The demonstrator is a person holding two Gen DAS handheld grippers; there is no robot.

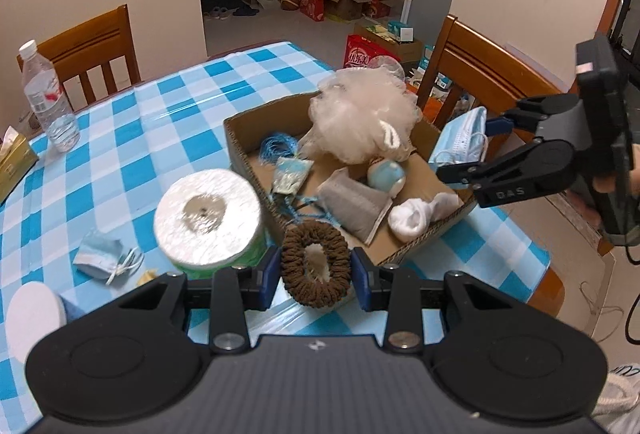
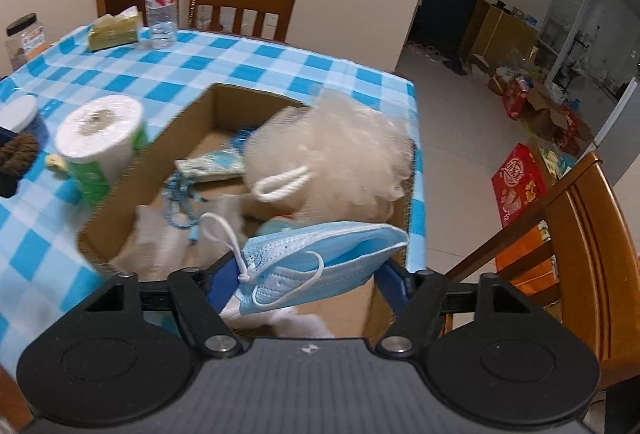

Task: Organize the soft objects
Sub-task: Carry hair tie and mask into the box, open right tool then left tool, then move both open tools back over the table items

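Scene: a cardboard box (image 1: 240, 137) of soft things sits at a corner of the checked desk (image 1: 132, 137), two hand-held grippers working over it.
Left gripper (image 1: 316, 274): fingers narrow, pinching a brown scrunchie (image 1: 316, 266), carried just outside the box's near wall and not yet over it.
Right gripper (image 2: 308, 274): fingers wide apart; a blue mask (image 2: 320, 254) hangs between them over the box corner nearest the desk's edge. Whether a pad grips it cannot be told.
Box contents: a cream loofah (image 1: 360, 113), blue cord (image 1: 276, 145), a grey pouch (image 1: 356, 201), white socks (image 1: 416, 213), a small ball (image 1: 386, 173).
Left out: a paper roll (image 1: 208, 218) beside the box and a second mask (image 1: 100, 254) on the desk towards the near edge.
Risk, mask: light and barely held, it could drop outside the box wall and off the desk's edge onto the floor.
Risk, scrunchie: released too soon, it lands on the desk; swung in low, it may snag the box wall and shove the box towards the edge.
Risk, grippers: both converge on one box and could collide.
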